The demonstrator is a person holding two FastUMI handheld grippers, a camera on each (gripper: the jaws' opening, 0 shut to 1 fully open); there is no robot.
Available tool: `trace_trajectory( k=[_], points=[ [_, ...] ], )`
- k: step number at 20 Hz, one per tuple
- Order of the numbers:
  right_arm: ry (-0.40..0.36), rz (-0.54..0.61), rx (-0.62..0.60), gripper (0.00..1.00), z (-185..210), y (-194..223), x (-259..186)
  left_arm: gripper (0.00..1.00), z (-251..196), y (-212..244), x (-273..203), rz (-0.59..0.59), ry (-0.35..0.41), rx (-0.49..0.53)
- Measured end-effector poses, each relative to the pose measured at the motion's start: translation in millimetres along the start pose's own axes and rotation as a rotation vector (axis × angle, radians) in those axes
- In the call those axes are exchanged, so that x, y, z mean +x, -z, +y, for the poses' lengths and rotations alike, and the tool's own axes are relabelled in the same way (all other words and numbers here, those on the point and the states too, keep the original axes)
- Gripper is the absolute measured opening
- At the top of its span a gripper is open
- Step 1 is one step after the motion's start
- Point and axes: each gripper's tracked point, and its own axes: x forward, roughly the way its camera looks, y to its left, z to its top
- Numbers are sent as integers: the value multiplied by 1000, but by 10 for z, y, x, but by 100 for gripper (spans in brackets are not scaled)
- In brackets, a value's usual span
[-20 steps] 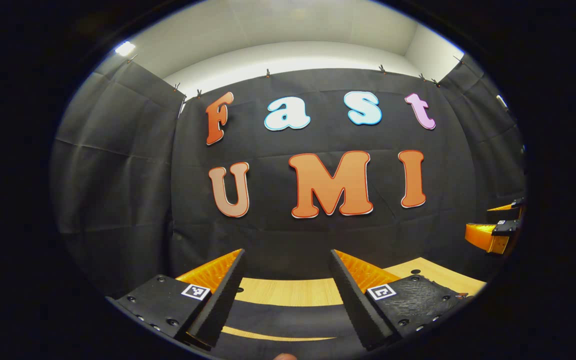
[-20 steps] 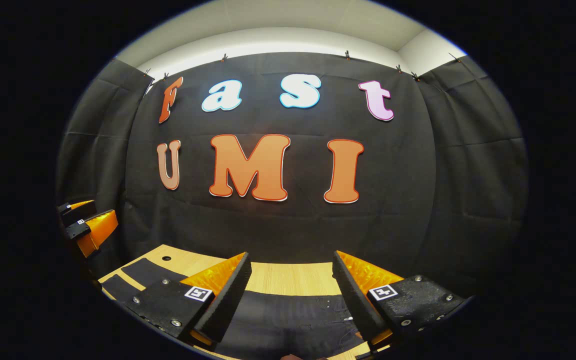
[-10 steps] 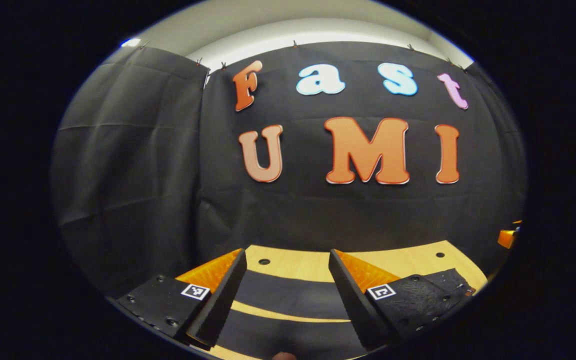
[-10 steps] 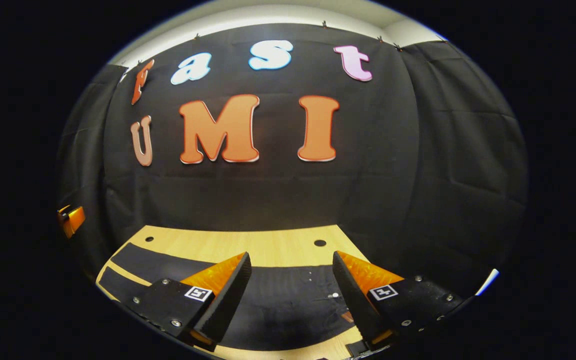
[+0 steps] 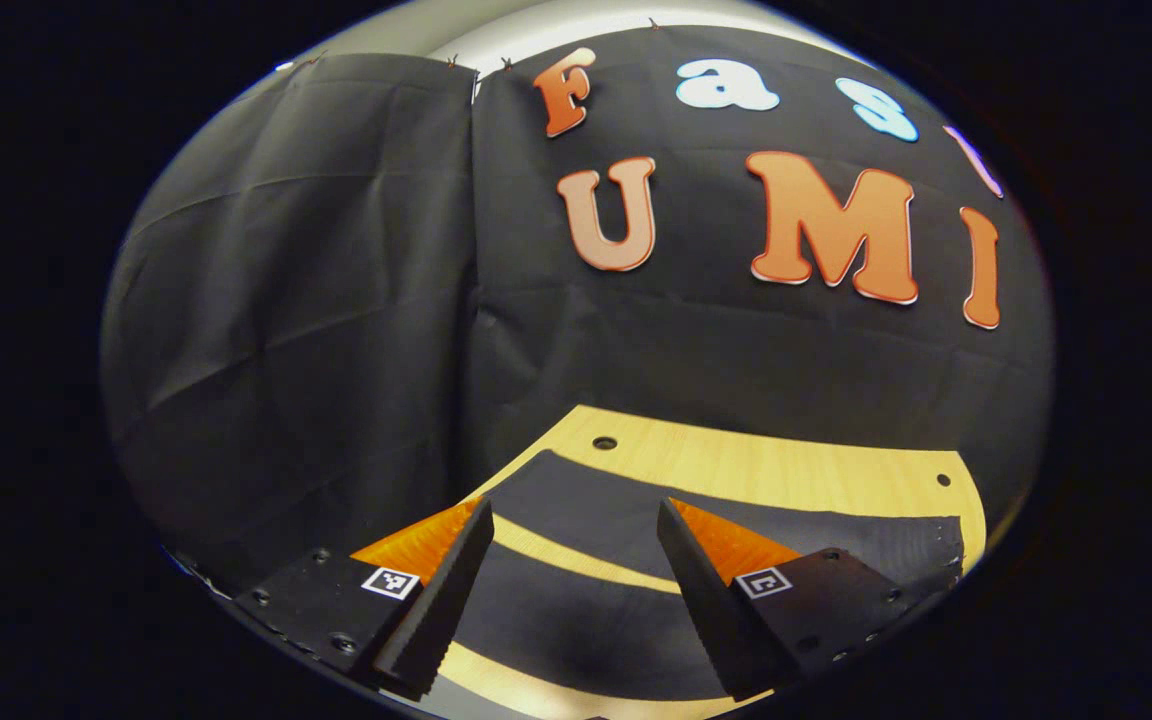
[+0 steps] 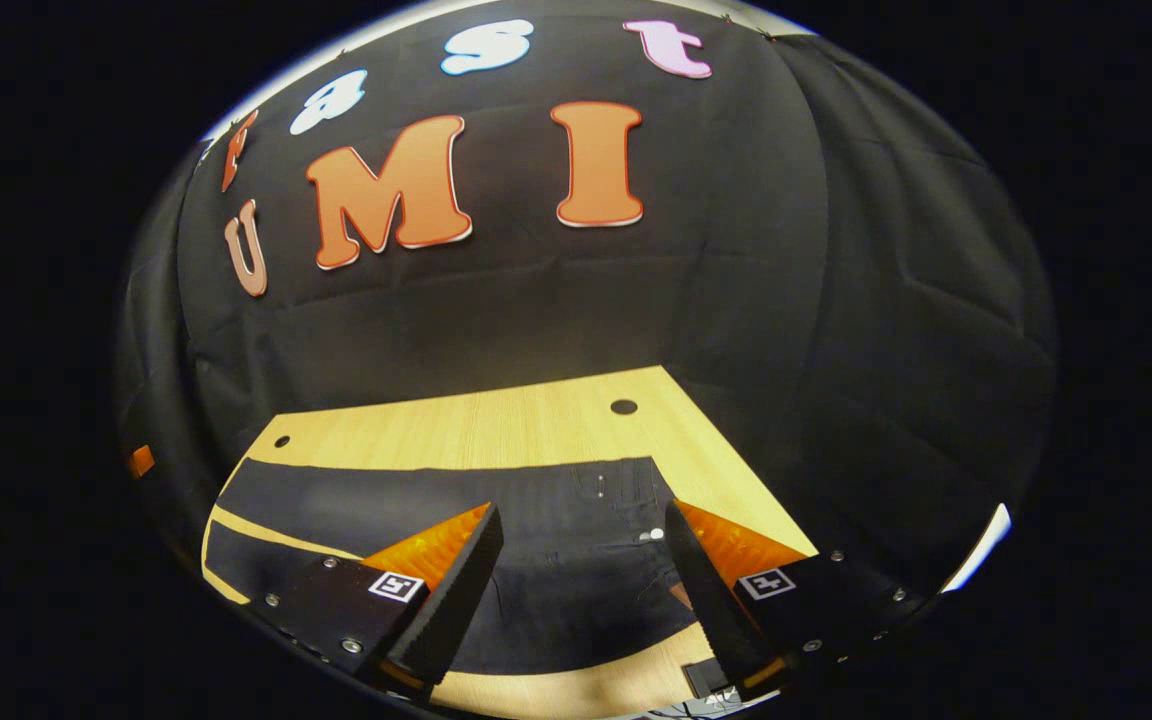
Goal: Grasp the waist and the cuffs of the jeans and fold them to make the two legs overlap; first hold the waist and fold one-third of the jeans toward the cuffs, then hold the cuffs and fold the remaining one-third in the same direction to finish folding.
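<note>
Black jeans (image 5: 586, 615) lie flat on the wooden table (image 5: 786, 470), the two legs side by side with a thin strip of wood between them. My left gripper (image 5: 573, 520) hovers open over the leg end, nothing between its fingers. In the right gripper view the jeans (image 6: 556, 590) show their waist end, with small metal rivets (image 6: 651, 535) near the right finger. My right gripper (image 6: 584, 515) stands open above that waist part, holding nothing. An orange bit of the left gripper (image 6: 141, 460) peeks in at the far left edge.
The table top (image 6: 496, 425) has small round holes near its back corners (image 6: 623, 406) (image 5: 604, 442). Black cloth walls close in behind and at both sides. Bare wood runs between the jeans and the back wall.
Both views have tipped down toward the table, so more wood and jeans show. The left gripper swung left, the right gripper swung right. Both stayed open.
</note>
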Motion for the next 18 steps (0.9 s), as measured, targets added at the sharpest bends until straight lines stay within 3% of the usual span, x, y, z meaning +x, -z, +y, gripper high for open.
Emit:
trace_trajectory(
  k=[6, 18],
  points=[
    [6, 100, 16, 99, -206, 298, 175, 99, 452, 563, 205, 180, -109, -82],
    [195, 509, 294, 99, -719, 1448, 533, 99, 1122, 1671, 1156, 612, -199, -281]
  ],
)
